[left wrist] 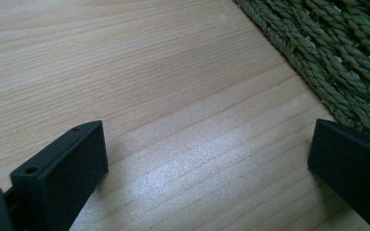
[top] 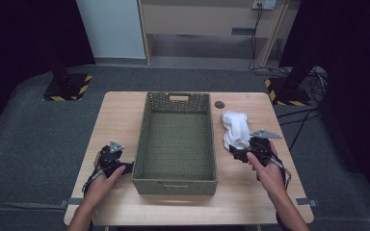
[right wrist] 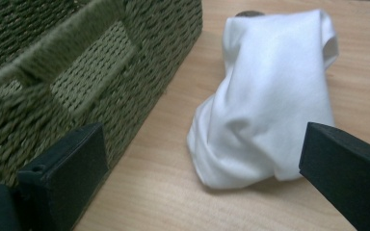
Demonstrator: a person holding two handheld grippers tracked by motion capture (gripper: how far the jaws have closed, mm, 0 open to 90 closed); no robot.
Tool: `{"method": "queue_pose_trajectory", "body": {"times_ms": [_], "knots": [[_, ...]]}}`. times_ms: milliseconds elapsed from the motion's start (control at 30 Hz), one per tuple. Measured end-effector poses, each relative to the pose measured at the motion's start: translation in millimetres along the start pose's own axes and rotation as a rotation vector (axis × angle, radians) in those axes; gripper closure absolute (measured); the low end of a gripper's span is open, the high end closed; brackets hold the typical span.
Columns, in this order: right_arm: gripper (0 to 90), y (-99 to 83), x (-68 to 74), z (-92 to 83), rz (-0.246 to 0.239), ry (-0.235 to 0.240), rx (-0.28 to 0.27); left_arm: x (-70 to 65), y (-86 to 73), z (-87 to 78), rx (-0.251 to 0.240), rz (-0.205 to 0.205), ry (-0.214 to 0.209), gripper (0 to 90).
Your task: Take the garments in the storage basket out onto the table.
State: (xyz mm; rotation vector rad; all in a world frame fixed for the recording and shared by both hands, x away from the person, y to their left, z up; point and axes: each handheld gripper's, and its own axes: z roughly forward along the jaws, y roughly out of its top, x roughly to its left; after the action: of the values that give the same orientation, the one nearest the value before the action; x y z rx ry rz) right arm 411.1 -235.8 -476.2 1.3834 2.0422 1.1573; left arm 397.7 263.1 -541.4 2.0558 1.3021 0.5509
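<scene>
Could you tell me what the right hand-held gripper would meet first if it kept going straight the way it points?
Most likely the white cloth: it lies on the table directly ahead of the open right hand-held gripper, beside the green woven basket.

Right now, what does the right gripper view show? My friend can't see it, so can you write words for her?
A crumpled white cloth lies on the wooden table, just ahead of the right gripper, whose two black jaws stand wide open with nothing between them. A green woven basket stands to the left, close beside the cloth.
</scene>
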Motion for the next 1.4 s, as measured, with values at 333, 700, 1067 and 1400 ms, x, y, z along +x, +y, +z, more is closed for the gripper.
{"method": "queue_pose_trajectory", "body": {"times_ms": [333, 700, 1067, 1400], "knots": [[2.8, -20.6, 6.1, 1.0, 0.0, 0.017, 0.026, 0.0, 0.0, 0.0, 0.0, 0.0, 0.0, 0.0], [2.8, -38.4, 10.2, -2.2, -0.005, 0.031, 0.045, 0.0, 0.2, 0.2, 0.0, 0.001, 0.0, 0.0], [2.7, -52.2, 16.6, -5.7, -0.028, 0.046, 0.075, -0.2, 0.3, 0.3, 0.0, 0.0, 0.0, 0.0], [2.7, -60.4, 21.4, -2.8, -0.042, 0.058, 0.102, -0.2, 0.3, 0.3, 0.0, 0.0, 0.0, 0.0]]}}
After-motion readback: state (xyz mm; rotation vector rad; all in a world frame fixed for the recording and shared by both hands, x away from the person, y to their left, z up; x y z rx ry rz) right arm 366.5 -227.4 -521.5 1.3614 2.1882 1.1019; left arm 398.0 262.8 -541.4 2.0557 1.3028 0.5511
